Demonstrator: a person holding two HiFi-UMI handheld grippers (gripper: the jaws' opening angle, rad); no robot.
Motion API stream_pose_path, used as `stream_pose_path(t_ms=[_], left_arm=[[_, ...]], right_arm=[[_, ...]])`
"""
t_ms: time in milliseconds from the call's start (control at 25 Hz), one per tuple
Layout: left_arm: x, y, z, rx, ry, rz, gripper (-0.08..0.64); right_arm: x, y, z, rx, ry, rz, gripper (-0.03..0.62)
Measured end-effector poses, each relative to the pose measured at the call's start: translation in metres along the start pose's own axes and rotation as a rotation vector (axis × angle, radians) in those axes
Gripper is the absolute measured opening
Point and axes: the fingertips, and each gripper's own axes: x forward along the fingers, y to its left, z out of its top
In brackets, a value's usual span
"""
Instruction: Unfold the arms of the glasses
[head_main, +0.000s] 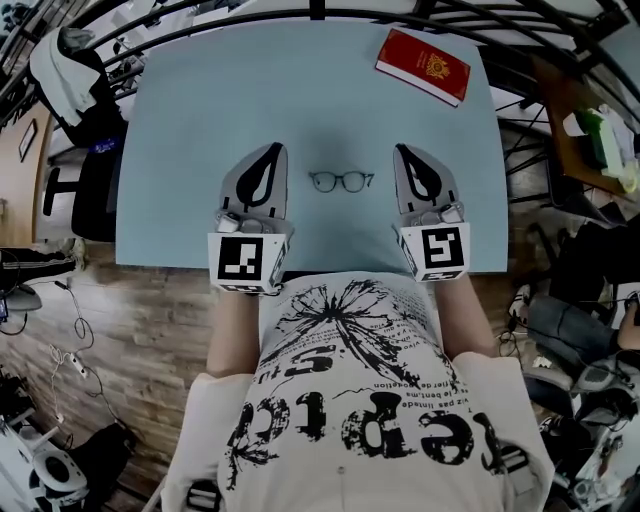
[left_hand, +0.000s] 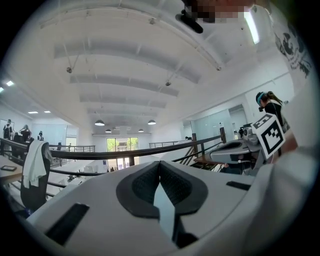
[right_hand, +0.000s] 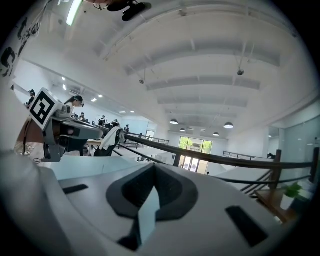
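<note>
Seen from my head camera, the glasses (head_main: 341, 181) lie on the pale blue table (head_main: 200, 120), lenses side by side, between my two grippers. Their long axis runs from 9 o'clock to 3 o'clock across the picture. They are too small here to tell whether the arms are folded behind the front or already swung out.

My left gripper (head_main: 274, 148) points toward 12 o'clock, leaning slightly to 1. The glasses sit at about 4 o'clock from its tips, near but apart. My right gripper (head_main: 402, 148) points toward 12 o'clock, leaning slightly to 11. The glasses sit at about 8 o'clock from its tips, also near but apart. Neither gripper is clearly the nearer one, and the frame lies back of both sets of tips, alongside the jaws.

In the left gripper view, my left jaws are pressed together at the tips, with nothing between them. In the right gripper view, my right jaws are likewise pressed together and hold nothing. Both of those views look out level across the room, and the glasses appear in neither.

A red book (head_main: 423, 66) lies at the table's far right corner, well apart from everything else.
</note>
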Motion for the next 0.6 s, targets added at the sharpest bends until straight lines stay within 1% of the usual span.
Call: stream_pose_path(t_ms=[200,360,520,600], left_arm=[[-0.0032,0.0023,-0.0058,-0.011,0.019,0.005,0.018],[-0.0041,0.0023,-0.0056,-0.006,0.020,0.005,0.018],[-0.0021,0.0007,-0.0057,0.006,0.021,-0.001,0.018],[-0.0007,0.0007,-0.0051,0.008,0.021,-0.001,0.018]], right_arm=[[-0.0023,0.0001,0.0003,-0.014,-0.001,-0.020,0.008],[-0.0033,0.0031,0.0041,-0.042,-0.009,-0.009,0.008],[-0.0041,0.0007,0.0017,-0.047,-0.007,-0.020,0.008],[-0.0040,-0.0037,0.0004,-0.034,-0.006,-0.037,0.008]])
